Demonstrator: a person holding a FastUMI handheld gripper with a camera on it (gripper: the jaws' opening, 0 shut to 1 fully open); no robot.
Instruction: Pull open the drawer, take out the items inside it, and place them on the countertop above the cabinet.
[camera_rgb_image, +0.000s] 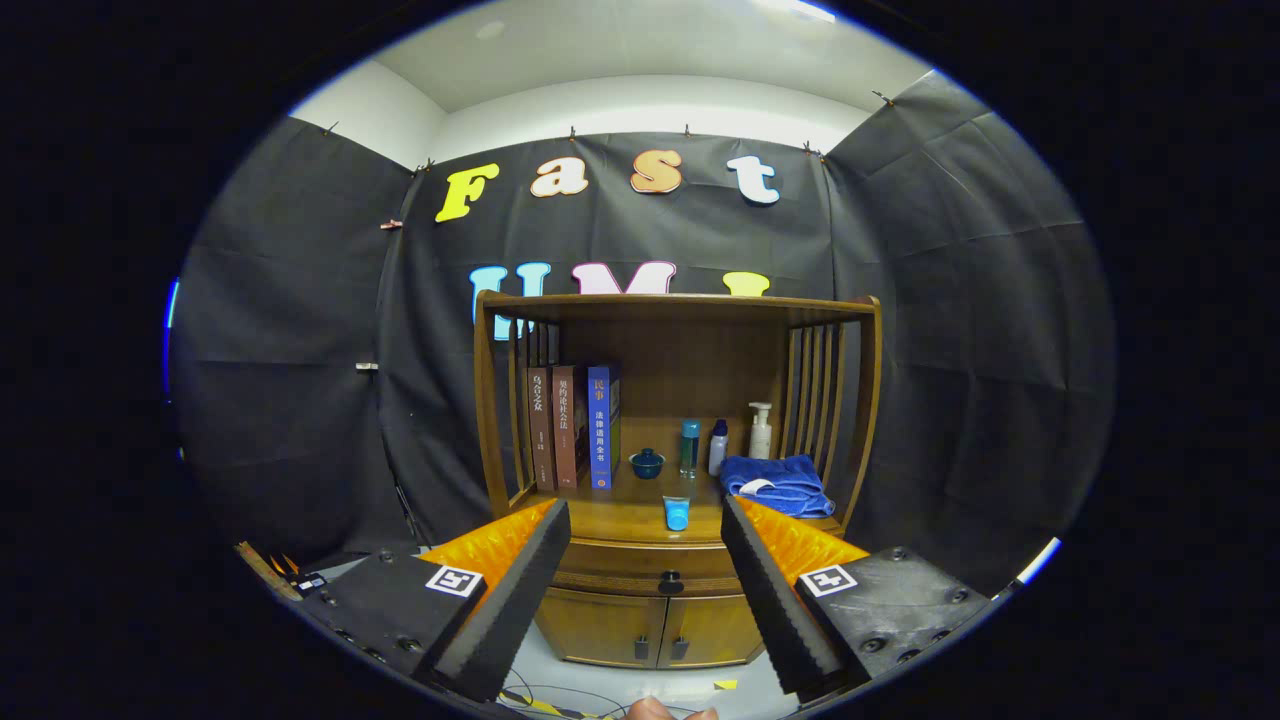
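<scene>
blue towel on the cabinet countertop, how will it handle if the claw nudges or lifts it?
The blue towel lies in a soft, rumpled fold, so it likely bunches rather than slides. Lifted, it would probably droop and unfold. It looks light, and unlikely to roll. The claw is open, well short of the cabinet.

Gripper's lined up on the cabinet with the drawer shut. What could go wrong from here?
1. The drawer knob is small and dark; the open gripper could close beside it and slip off.
2. The countertop is crowded: a blue tube near the front edge could be knocked off when items are set down.
3. The blue towel takes the right side, leaving little placing room.
</scene>
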